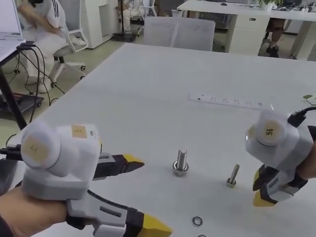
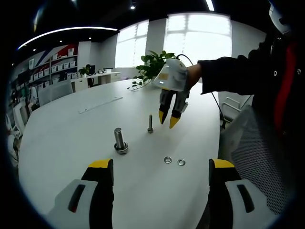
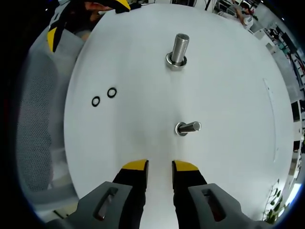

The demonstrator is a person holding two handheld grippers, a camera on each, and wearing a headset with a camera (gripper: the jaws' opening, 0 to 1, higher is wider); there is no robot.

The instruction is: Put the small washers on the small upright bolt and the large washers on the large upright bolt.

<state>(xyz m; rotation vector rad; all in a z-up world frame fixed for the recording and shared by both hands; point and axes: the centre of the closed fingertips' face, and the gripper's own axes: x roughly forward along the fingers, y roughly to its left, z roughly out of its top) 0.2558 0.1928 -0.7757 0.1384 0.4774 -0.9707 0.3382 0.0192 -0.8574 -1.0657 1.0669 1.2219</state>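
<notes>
The large upright bolt (image 1: pixel 181 162) (image 2: pixel 119 140) (image 3: pixel 177 47) stands mid-table on a wide ring-like base. To its right, the small upright bolt (image 1: pixel 233 175) (image 2: pixel 150 123) (image 3: pixel 189 127) rises from the white table (image 1: pixel 148 98). Two small washers (image 1: pixel 197 221) (image 2: pixel 167 160) (image 3: pixel 112 92) lie flat side by side near the front edge. My left gripper (image 1: pixel 145 195) (image 2: pixel 161 164) is held wide open and empty, left of the bolts. Just right of the small bolt, my right gripper (image 1: pixel 261 190) (image 3: pixel 159 166) (image 2: pixel 169 119) points down. Its jaws stand a narrow gap apart with nothing between them.
A white power strip (image 1: pixel 229 101) lies across the table beyond the bolts. A grey chair (image 1: pixel 178 33) stands at the far edge. A person (image 1: pixel 44 29) sits at a desk to the left. A potted plant (image 2: pixel 155 64) sits at the table's right end.
</notes>
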